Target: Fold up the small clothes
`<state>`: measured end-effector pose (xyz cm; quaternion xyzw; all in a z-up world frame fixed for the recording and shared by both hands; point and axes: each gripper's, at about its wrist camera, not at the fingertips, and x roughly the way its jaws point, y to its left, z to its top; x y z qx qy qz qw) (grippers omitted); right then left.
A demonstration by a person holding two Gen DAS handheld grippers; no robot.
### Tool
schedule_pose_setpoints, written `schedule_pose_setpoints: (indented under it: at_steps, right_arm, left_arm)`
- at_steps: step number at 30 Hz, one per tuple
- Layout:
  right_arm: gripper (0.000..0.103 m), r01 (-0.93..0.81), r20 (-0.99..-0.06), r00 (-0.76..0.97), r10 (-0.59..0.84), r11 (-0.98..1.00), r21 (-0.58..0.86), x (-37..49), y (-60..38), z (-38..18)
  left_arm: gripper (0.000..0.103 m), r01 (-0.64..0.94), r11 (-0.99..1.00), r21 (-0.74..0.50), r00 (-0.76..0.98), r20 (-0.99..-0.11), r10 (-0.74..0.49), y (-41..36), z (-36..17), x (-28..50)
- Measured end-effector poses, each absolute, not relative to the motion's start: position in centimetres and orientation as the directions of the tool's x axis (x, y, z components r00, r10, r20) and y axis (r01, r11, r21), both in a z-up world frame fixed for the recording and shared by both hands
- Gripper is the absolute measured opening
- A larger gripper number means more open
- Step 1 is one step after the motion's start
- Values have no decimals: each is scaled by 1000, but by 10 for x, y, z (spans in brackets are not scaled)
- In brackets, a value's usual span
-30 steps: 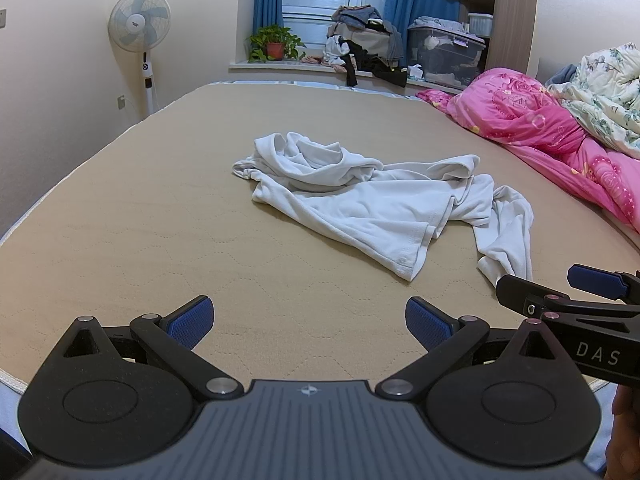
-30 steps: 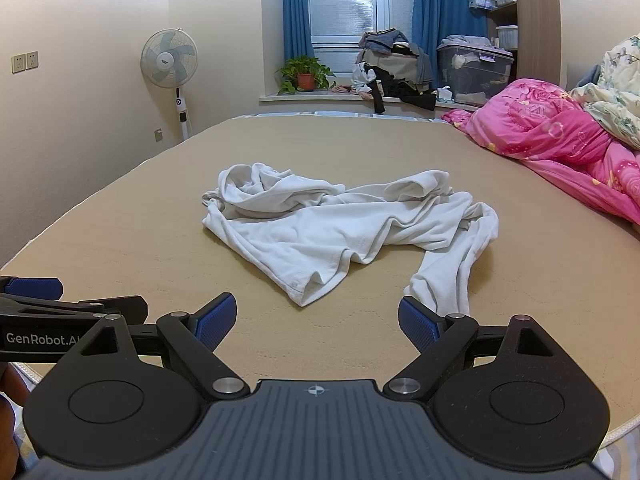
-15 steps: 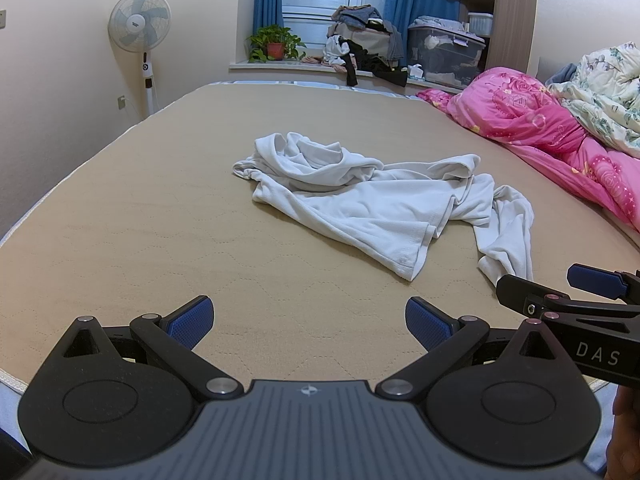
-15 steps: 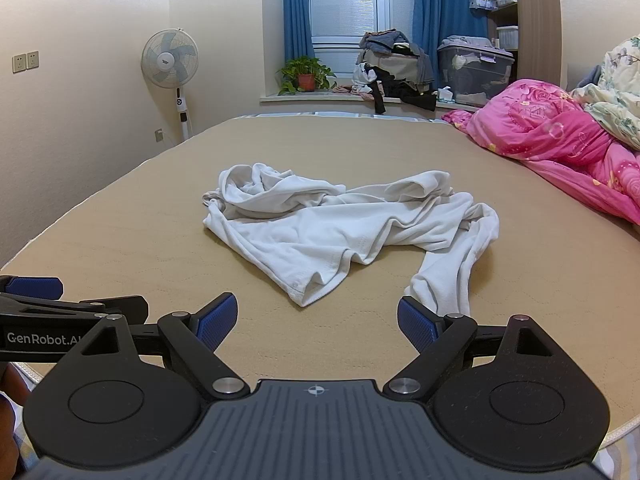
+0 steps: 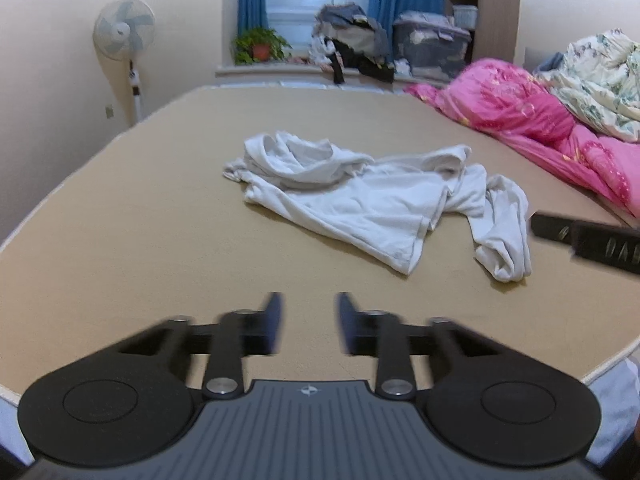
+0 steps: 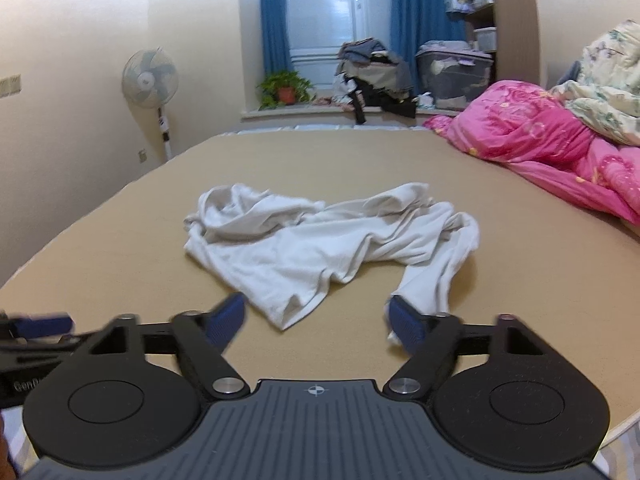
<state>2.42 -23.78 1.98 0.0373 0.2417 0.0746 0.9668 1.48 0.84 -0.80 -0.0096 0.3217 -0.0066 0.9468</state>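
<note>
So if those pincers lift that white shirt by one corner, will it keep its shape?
Probably not. The shirt lies crumpled in soft folds, so it likely hangs limp and stretches out. Its sleeve trails loose and would probably dangle. It looks thin, so likely light.

Garment (image 5: 372, 204): plain white, unpatterned. Mattress surface (image 5: 140, 216): tan, with a pale edge trim. Quilt (image 6: 532, 140): bright pink with a faint floral print. Second quilt (image 6: 604, 92): cream with a green-grey floral pattern. Curtains (image 6: 274, 36): solid blue. Walls (image 6: 80, 60): pale cream. Fan (image 6: 150, 78): white. Potted plant (image 6: 285, 87): green leaves, red-orange pot. Left gripper (image 5: 308, 322) and right gripper (image 6: 316, 318): black bodies, ribbed grey housings, blue fingertip pads (image 6: 404, 322)
</note>
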Motion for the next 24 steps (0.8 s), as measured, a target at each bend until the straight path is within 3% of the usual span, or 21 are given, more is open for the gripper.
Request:
schedule_pose_setpoints:
  at_steps: [1, 3, 8, 13, 16, 18, 20, 21, 24]
  right_arm:
    - [37, -123, -462, 872, 164, 985, 118, 27, -241, 21]
    - [27, -116, -465, 869, 171, 983, 144, 32, -249, 23]
    - [27, -121, -461, 871, 173, 983, 141, 41, -259, 25]
    - [29, -124, -446, 879, 166, 985, 123, 46, -270, 26]
    - [29, -110, -459, 872, 171, 981, 157, 52, -281, 25]
    - [29, -100, -464, 869, 171, 980, 174, 55, -286, 24]
    - [29, -94, -466, 868, 172, 978, 187, 57, -289, 24]
    - [29, -91, -466, 868, 171, 978, 189, 58, -291, 24]
    - [29, -80, -471, 867, 163, 978, 191, 59, -293, 22]
  left_arm:
    - [23, 17, 999, -32, 787, -616, -33, 9, -8, 20]
    - [23, 31, 999, -40, 781, -623, -50, 6, -10, 36]
    - [29, -13, 984, -178, 730, -675, -112, -2, -27, 104]
    - [49, -134, 920, -368, 642, -740, -203, -18, -60, 182]
    - [56, -195, 894, -403, 608, -765, -212, -31, -76, 215]
    - [56, -208, 890, -405, 586, -780, -218, -41, -84, 229]
    - [34, -199, 918, -344, 582, -795, -171, -50, -86, 236]
    - [3, -190, 942, -278, 563, -817, -127, -54, -87, 239]
    - [3, -124, 967, -221, 568, -815, -113, -44, -70, 229]
